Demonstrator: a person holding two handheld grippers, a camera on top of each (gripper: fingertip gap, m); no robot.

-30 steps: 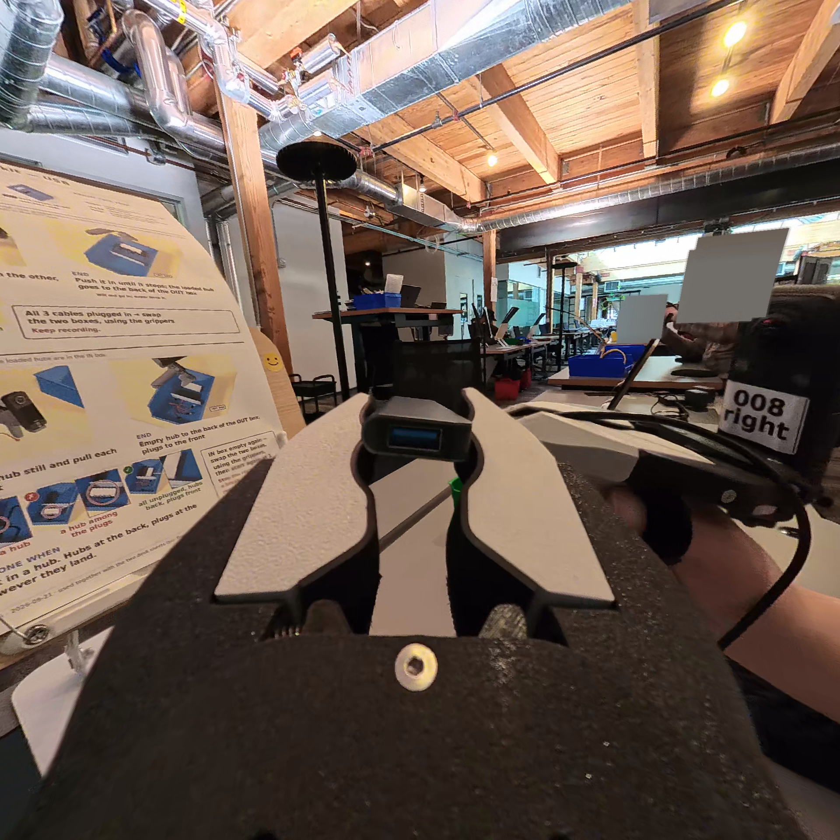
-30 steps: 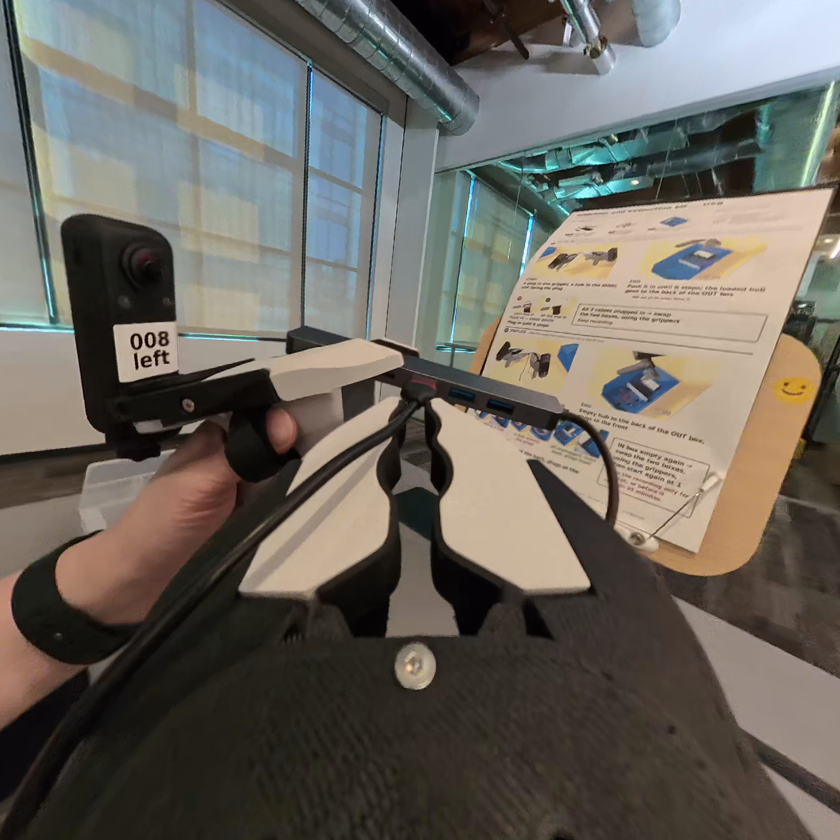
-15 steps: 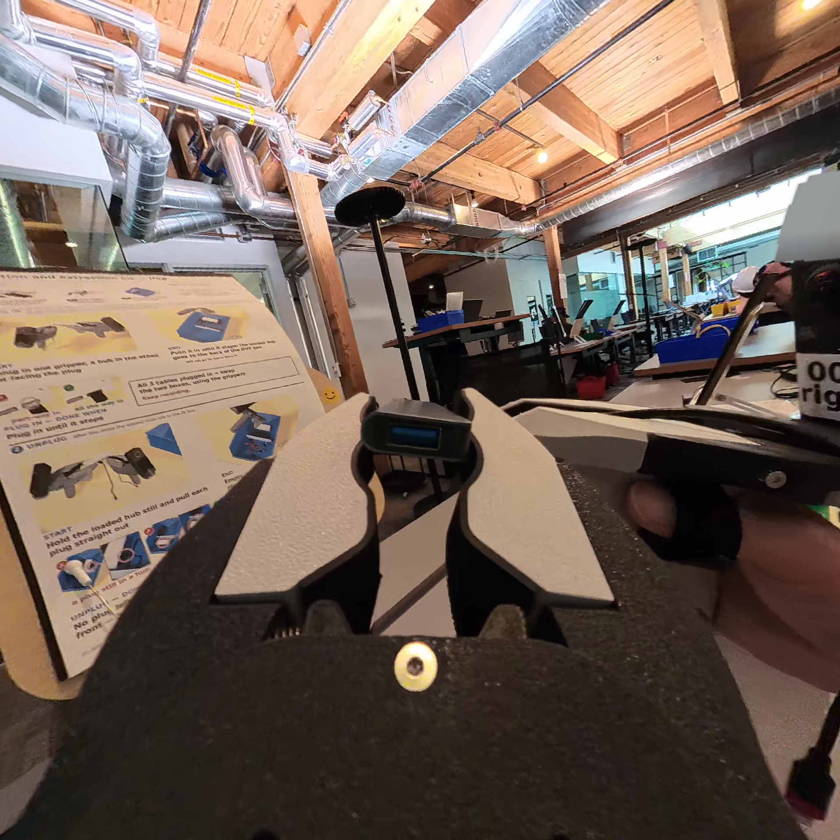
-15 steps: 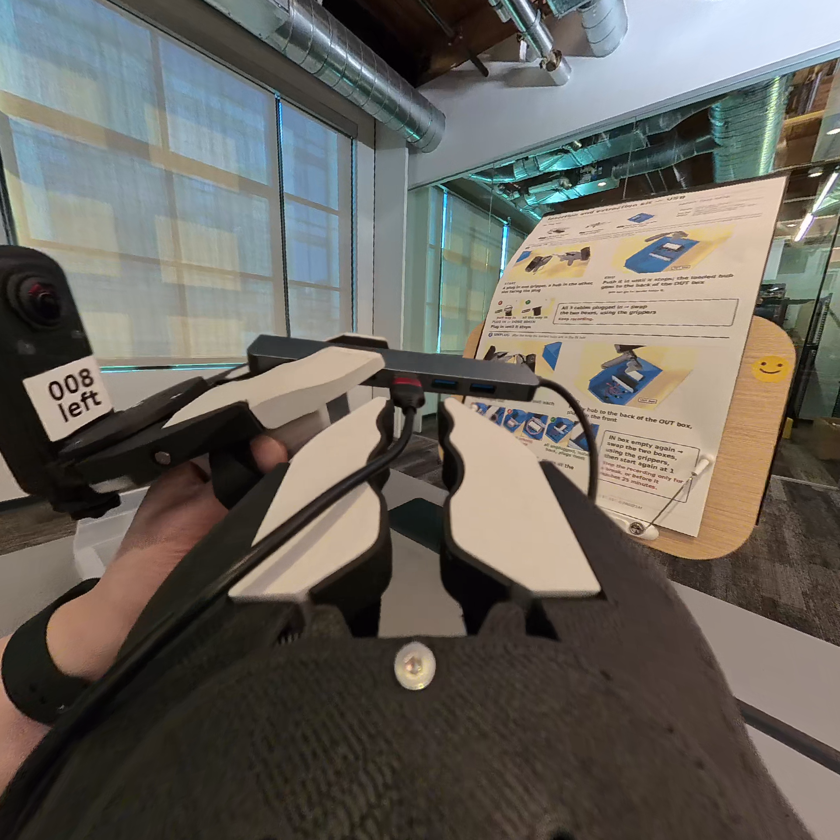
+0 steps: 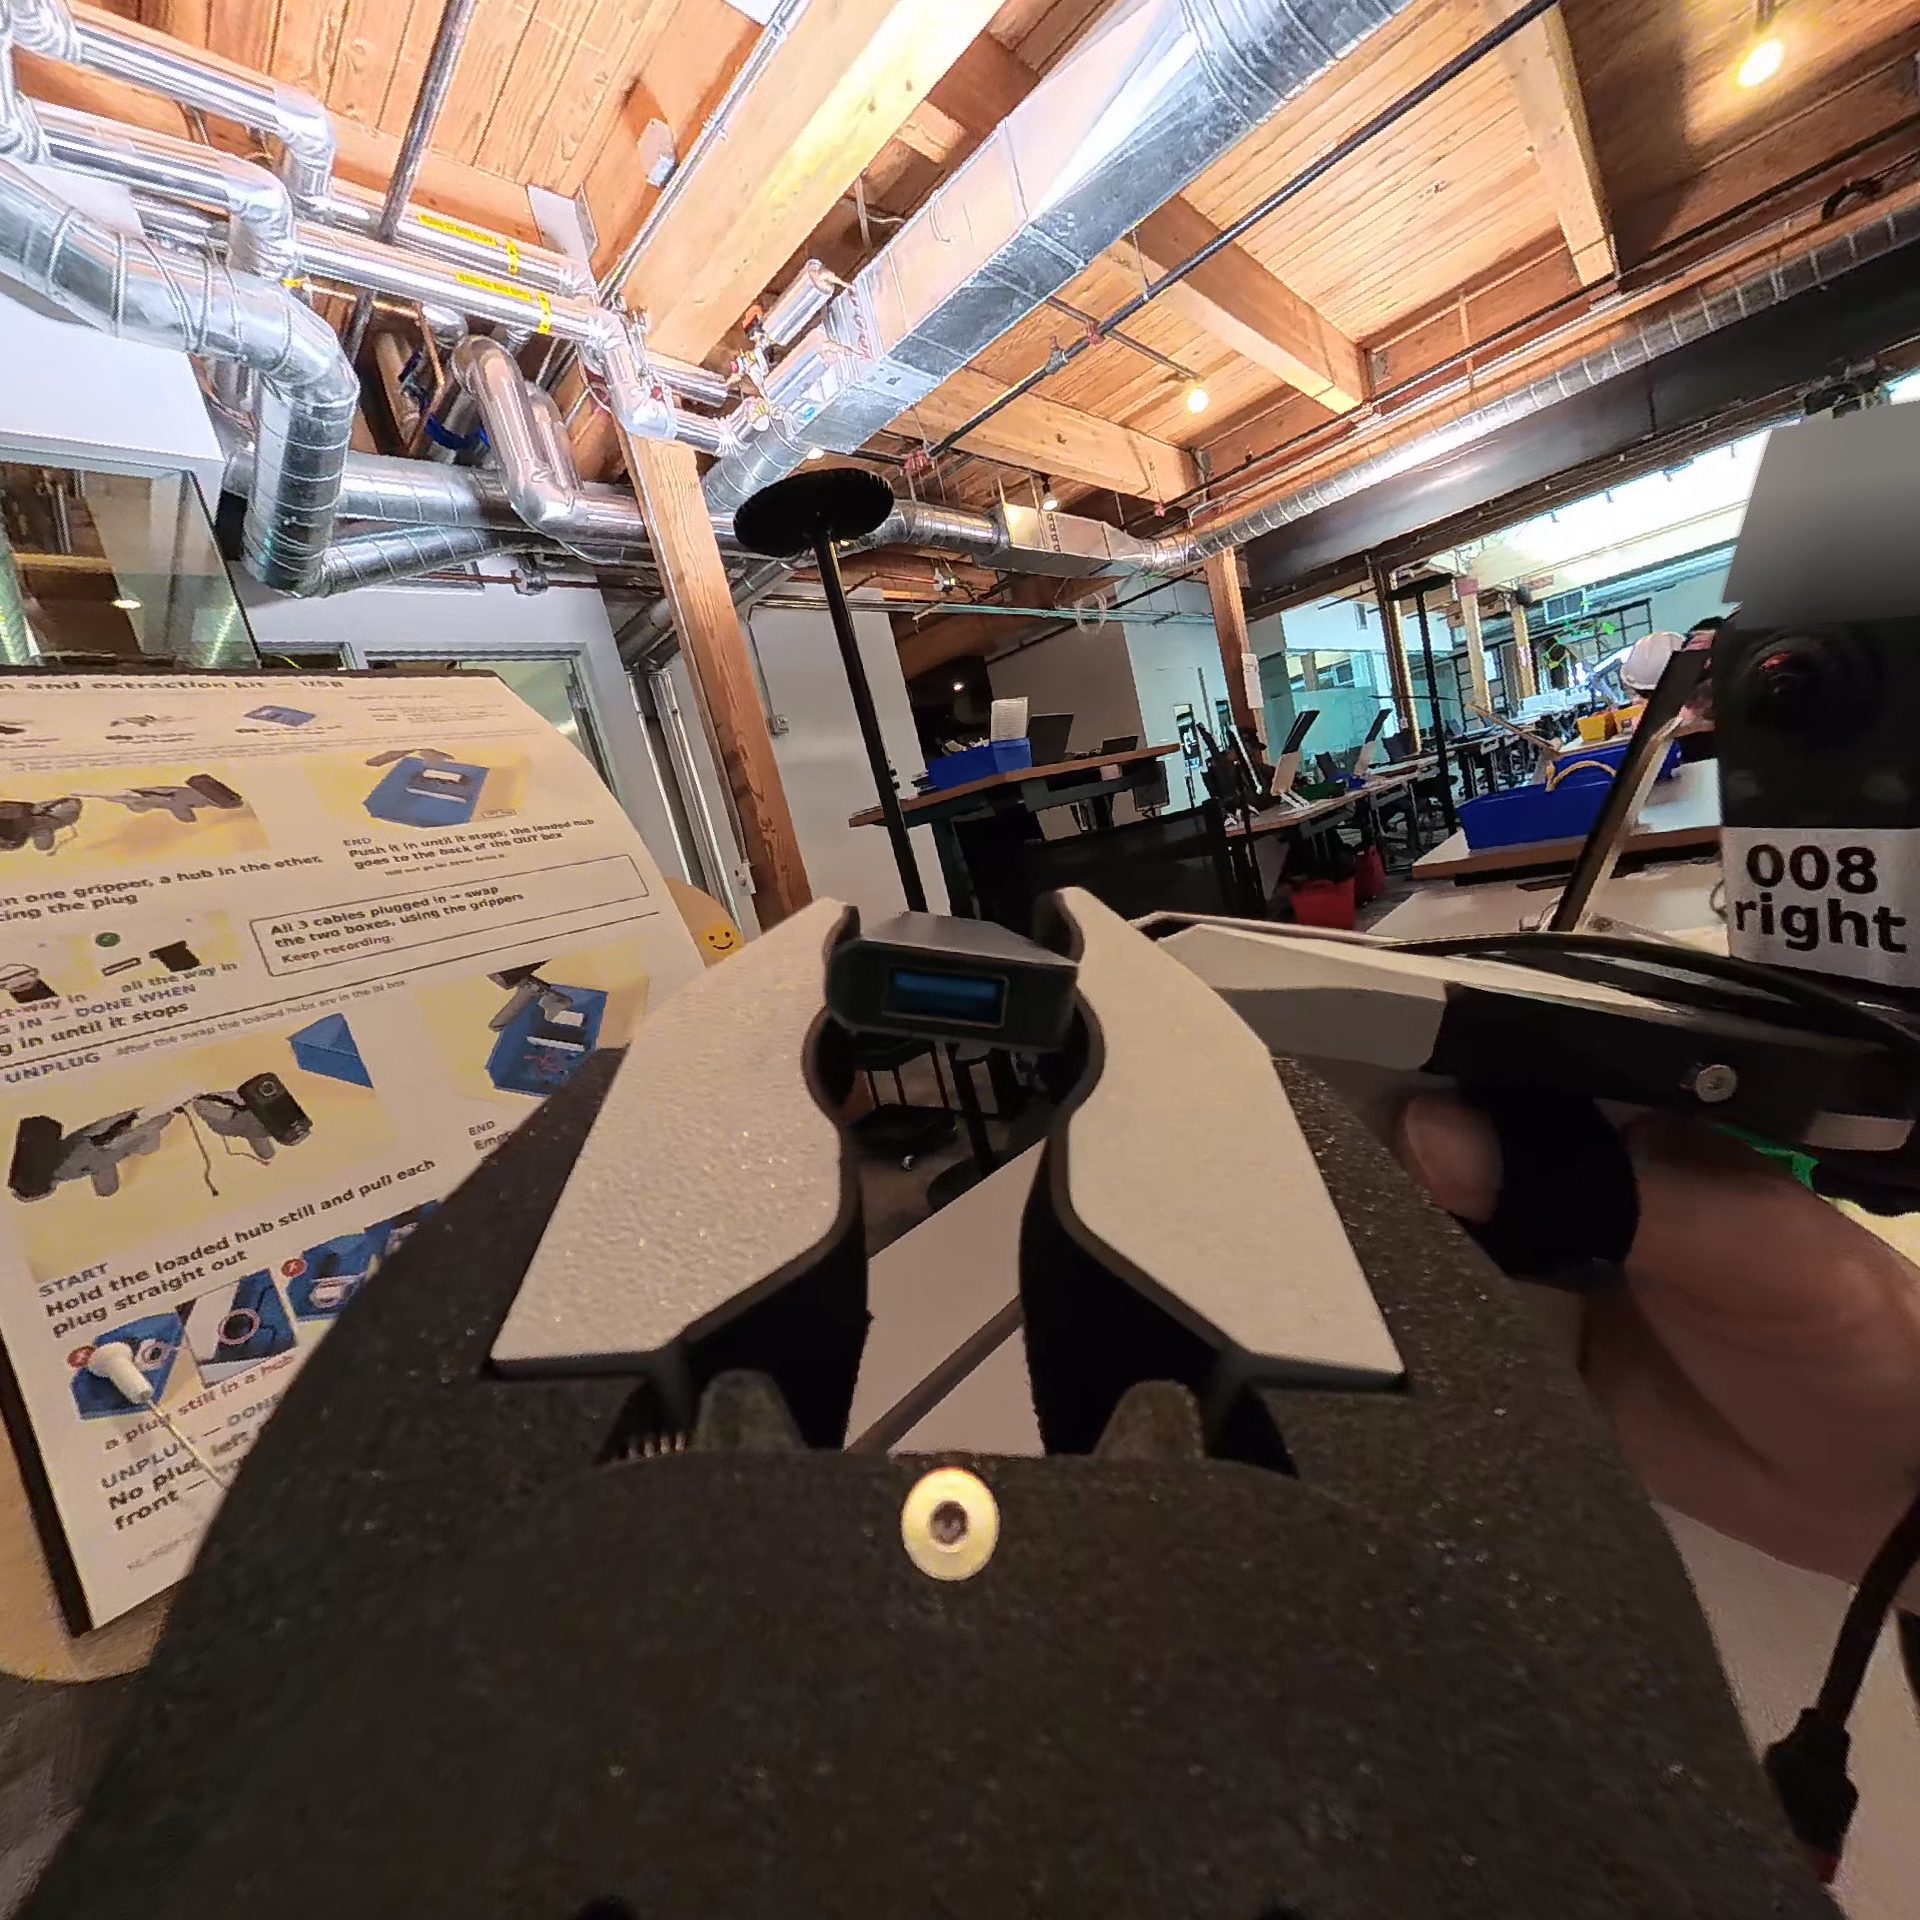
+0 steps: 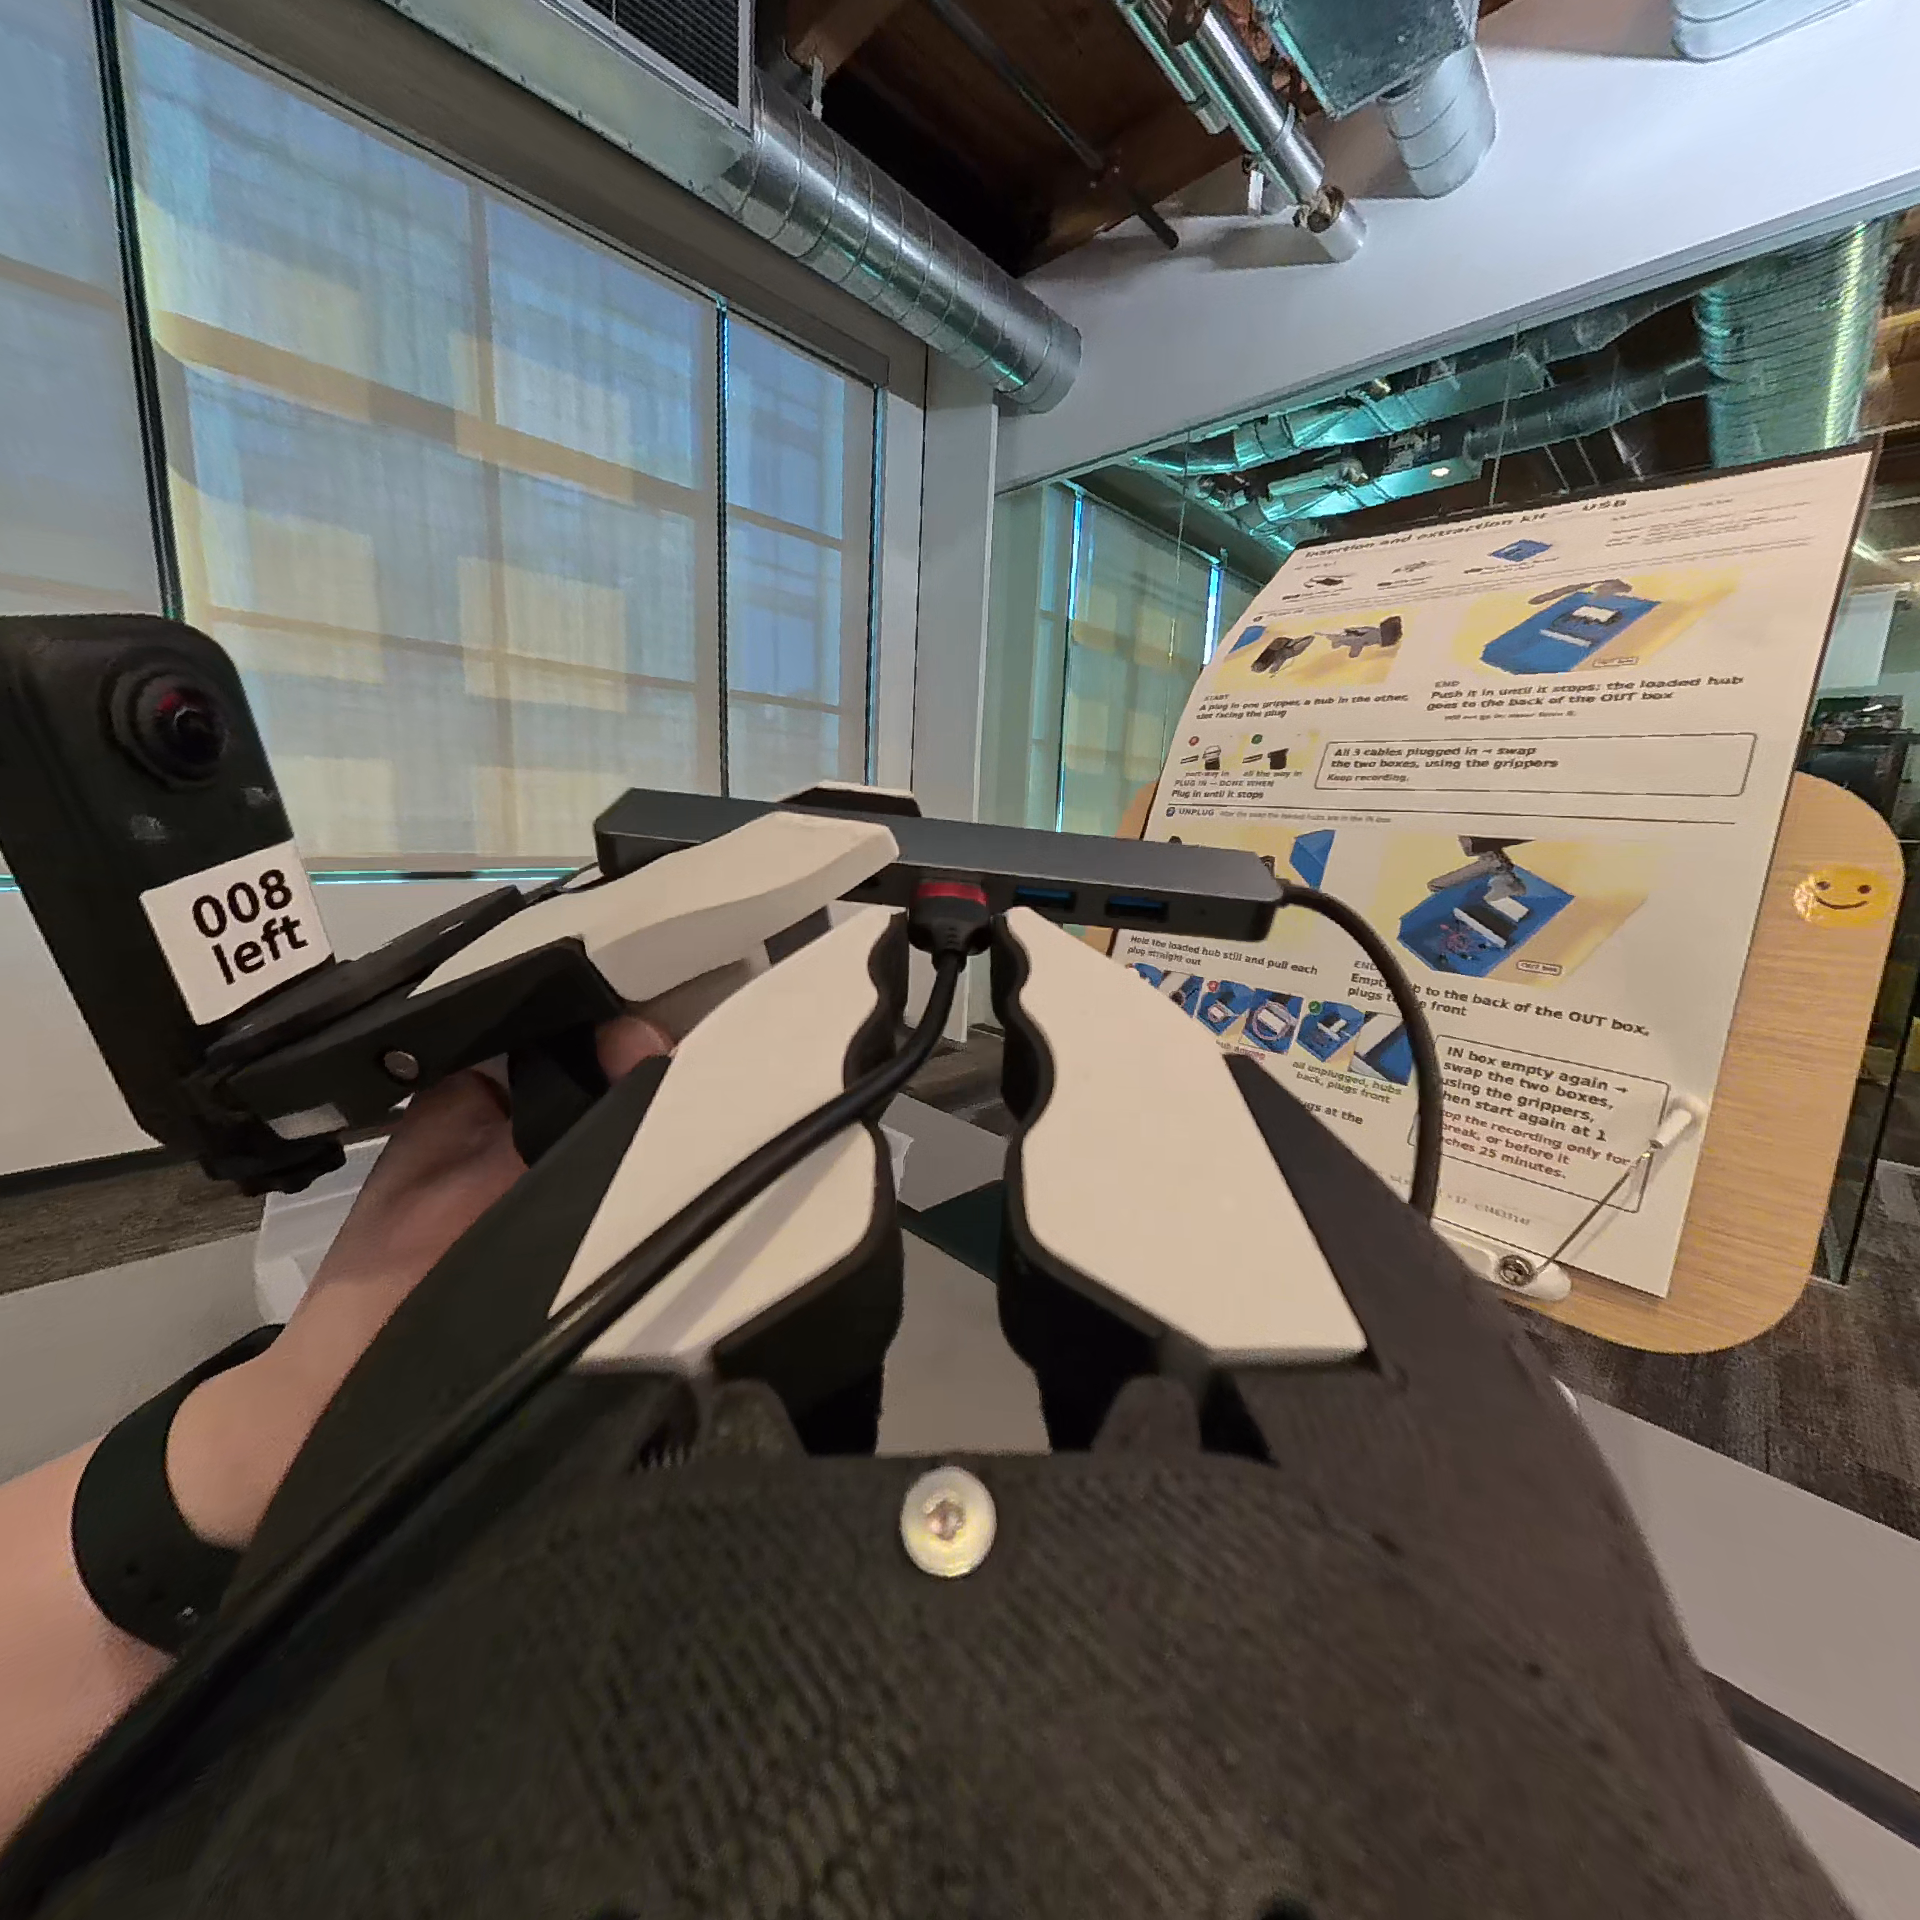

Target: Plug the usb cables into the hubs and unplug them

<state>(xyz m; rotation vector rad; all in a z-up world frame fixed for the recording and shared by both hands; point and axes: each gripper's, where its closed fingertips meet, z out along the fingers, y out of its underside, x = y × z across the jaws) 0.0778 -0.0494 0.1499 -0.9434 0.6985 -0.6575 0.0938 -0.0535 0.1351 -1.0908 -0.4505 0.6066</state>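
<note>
My left gripper [image 5: 951, 935] is shut on a dark grey USB hub [image 5: 951, 992], seen end-on with a blue port facing me. In the right wrist view the hub [image 6: 1091, 857] lies level across the left gripper [image 6: 821, 831]. A red-and-black plug [image 6: 948, 904] sits in one hub port, beside two free blue ports [image 6: 1044, 899]. My right gripper [image 6: 948, 925] has its tips on either side of the plug, slightly parted. The plug's black cable [image 6: 727, 1174] runs back over the left finger. The right gripper also shows in the left wrist view [image 5: 1247, 956].
An instruction board [image 6: 1507, 883] on a wooden stand is behind the hub and shows at left in the left wrist view [image 5: 260, 1039]. The white table [image 6: 1766, 1538] lies below. A black pole stand [image 5: 862, 727] rises behind. The cable's other red plug [image 5: 1813, 1787] dangles at lower right.
The right gripper's jaws have parted a little around the plug, which stays in the hub. Both grippers have shifted and tilted together; the left still holds the hub.
</note>
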